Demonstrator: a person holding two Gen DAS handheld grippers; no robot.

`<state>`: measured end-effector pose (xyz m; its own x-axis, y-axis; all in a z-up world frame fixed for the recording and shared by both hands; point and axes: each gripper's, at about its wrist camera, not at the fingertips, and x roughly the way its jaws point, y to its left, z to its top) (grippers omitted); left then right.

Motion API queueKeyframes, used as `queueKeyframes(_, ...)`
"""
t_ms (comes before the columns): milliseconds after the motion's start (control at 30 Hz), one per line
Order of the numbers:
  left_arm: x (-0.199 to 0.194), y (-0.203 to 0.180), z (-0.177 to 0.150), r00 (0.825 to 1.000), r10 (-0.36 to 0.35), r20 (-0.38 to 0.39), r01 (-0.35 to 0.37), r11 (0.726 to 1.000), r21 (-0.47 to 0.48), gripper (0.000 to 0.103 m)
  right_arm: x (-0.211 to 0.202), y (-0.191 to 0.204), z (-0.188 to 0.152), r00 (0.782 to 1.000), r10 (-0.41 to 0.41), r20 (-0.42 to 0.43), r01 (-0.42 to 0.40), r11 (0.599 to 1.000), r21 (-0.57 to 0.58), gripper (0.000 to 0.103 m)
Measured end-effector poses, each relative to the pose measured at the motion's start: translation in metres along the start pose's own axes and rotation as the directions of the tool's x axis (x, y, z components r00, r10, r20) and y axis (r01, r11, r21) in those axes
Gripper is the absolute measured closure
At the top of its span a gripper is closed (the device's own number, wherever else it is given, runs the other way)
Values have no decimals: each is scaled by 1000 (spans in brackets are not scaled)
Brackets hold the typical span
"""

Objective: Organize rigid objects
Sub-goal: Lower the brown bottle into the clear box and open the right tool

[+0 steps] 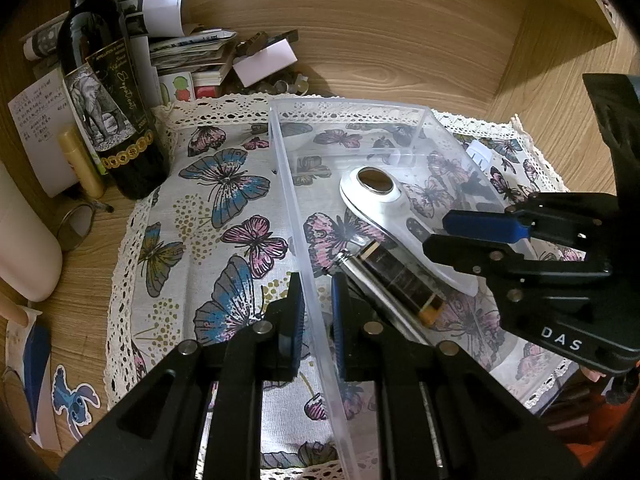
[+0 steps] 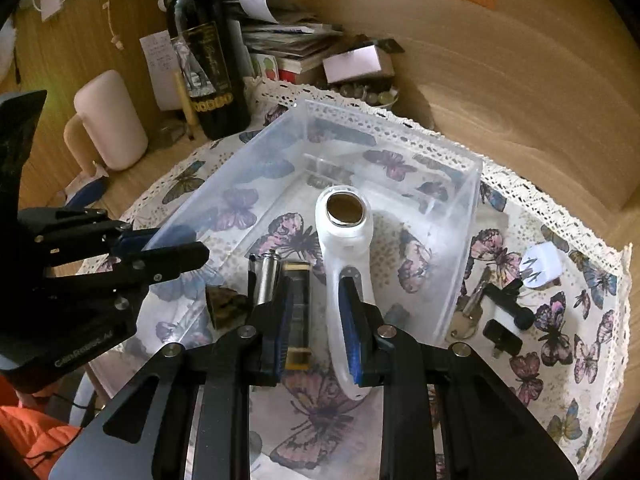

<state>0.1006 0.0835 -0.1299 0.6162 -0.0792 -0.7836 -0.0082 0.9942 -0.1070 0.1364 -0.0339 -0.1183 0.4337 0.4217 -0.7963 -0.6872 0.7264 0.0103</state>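
A clear plastic bin (image 1: 348, 102) (image 2: 394, 132) stands on a butterfly cloth (image 1: 224, 216). My left gripper (image 1: 316, 286) (image 2: 176, 245) is shut on the bin's left wall, one finger inside and one outside. My right gripper (image 2: 316, 284) (image 1: 436, 233) reaches into the bin, shut on the handle of a white handheld device (image 2: 344, 236) (image 1: 370, 196) with a round dark lens in its head. The handle lies against the right pad (image 2: 352, 332). Beside it in the bin lie a silver tube (image 2: 267, 276) (image 1: 362, 278) and a dark block with gold ends (image 2: 299, 312) (image 1: 404, 280).
A wine bottle (image 1: 108, 120) (image 2: 208, 68), a gold tube (image 1: 82, 164), a pink mug (image 2: 112, 120) and stacked papers (image 1: 192, 52) crowd the back left. Right of the bin lie a white plug (image 2: 542, 266), keys (image 2: 472, 314) and black parts (image 2: 502, 340). Wooden walls enclose the back and right.
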Motion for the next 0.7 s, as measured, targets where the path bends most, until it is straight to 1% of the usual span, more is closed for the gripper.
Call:
queueKeyframes(167, 0, 0, 0, 1000, 2, 0, -2, 1000, 0, 91, -5, -5, -1, 1000, 2, 15, -3, 1000, 19, 82)
queueKeyframes(300, 0, 0, 0, 1000, 0, -1, 0, 1000, -1, 91, -23, -16, 0, 998, -15, 69, 11, 998, 57, 80)
queueKeyframes(400, 0, 0, 0, 1000, 1, 0, -1, 1000, 0, 91, -39, -30, 1, 992, -56, 112, 45, 994, 96, 80)
queueKeyframes(467, 0, 0, 0, 1000, 1, 0, -1, 1000, 1, 91, -47, -41, 0, 987, -87, 133, 70, 990, 126, 78)
queueKeyframes(500, 0, 0, 0, 1000, 1, 0, -1, 1000, 1, 91, -53, -51, -1, 983, -112, 144, 90, 984, 152, 75)
queueKeyframes(600, 0, 0, 0, 1000, 0, 0, 0, 1000, -1, 91, -62, -76, -5, 974, -169, 153, 132, 966, 223, 70)
queueKeyframes(700, 0, 0, 0, 1000, 1, 0, -1, 1000, 0, 91, -64, -100, -10, 965, -219, 141, 172, 943, 286, 69)
